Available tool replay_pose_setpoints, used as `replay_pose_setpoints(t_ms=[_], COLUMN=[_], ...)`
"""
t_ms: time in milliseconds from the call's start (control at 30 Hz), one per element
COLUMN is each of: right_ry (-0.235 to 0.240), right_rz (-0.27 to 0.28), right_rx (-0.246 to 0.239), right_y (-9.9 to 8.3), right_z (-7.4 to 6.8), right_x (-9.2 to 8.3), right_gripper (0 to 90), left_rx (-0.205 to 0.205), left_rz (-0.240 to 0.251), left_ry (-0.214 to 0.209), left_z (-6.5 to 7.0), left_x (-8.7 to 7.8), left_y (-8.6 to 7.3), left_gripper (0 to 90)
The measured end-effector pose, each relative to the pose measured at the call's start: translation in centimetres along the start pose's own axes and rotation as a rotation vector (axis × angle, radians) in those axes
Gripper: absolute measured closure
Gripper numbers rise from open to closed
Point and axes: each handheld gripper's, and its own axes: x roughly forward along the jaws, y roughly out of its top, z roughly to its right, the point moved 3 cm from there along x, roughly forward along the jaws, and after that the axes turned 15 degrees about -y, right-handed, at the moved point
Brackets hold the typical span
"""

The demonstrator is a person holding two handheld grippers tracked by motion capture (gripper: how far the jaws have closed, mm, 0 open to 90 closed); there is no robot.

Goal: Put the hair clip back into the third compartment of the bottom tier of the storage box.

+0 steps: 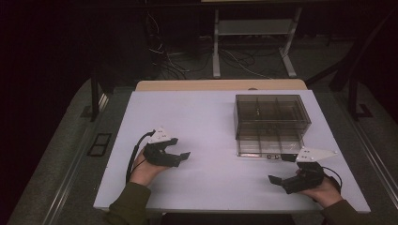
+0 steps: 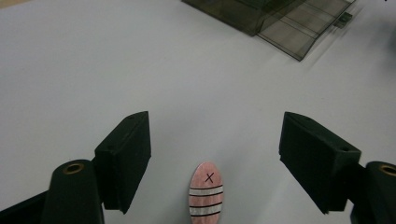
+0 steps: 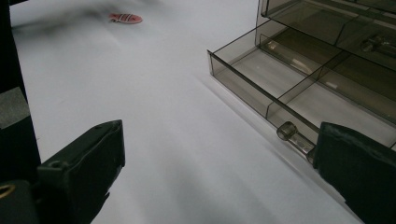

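Observation:
A small pink oval piece (image 2: 206, 193) with dark stripes and an X lies flat on the white table (image 1: 206, 122). It sits between the jaws of my left gripper (image 2: 215, 142), which stand apart on either side without touching it. From the right gripper view the same pink piece (image 3: 125, 18) lies far off. A smoky clear drawer box (image 1: 271, 117) stands at the right, its bottom drawer (image 3: 280, 88) pulled out. My right gripper (image 3: 219, 144) is open and holds nothing. Its right jaw is beside the drawer's clear handle (image 3: 292, 134). From above, the left gripper (image 1: 179, 149) and right gripper (image 1: 280, 168) both rest low near the table's front.
The drawer is split into compartments, and small clear parts lie in the box's upper trays (image 3: 373, 44). A wooden strip (image 1: 220, 85) runs along the table's far edge. Beyond it are table legs and cables (image 1: 234, 56) on the dark floor.

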Motion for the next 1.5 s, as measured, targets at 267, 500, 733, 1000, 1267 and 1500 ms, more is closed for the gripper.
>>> replay_pose_setpoints(t_ms=[267,500,733,1000,1267,1500], right_ry=[-0.023,-0.03,-0.027,-0.029,-0.027,-0.026], right_rz=[-0.003,0.002,0.011,0.013,0.013,0.01], right_rx=[0.012,0.015,0.016,0.016,0.016,0.013], right_y=[-0.2,-0.3,-0.2,-0.2,-0.1,-0.2], right_z=[0.4,0.4,0.4,0.4,0.3,0.3], right_x=[-0.1,-0.1,-0.1,-0.1,-0.1,-0.1], right_gripper=[1.6,1.6,1.6,1.6,1.6,1.6], left_rx=[0.012,0.013,0.004,-0.006,-0.004,-0.008], left_rz=[-0.008,-0.024,-0.047,-0.089,-0.132,-0.157], left_ry=[0.003,0.012,0.019,0.014,-0.004,-0.012], left_z=[0.1,0.0,-0.2,-0.4,-0.5,-0.6], left_x=[0.1,0.1,0.2,0.5,1.0,1.3], left_y=[-0.1,-0.4,-0.7,-1.1,-1.4,-1.7], left_gripper=[31.7,36.6,46.8,53.0,57.7,58.9])
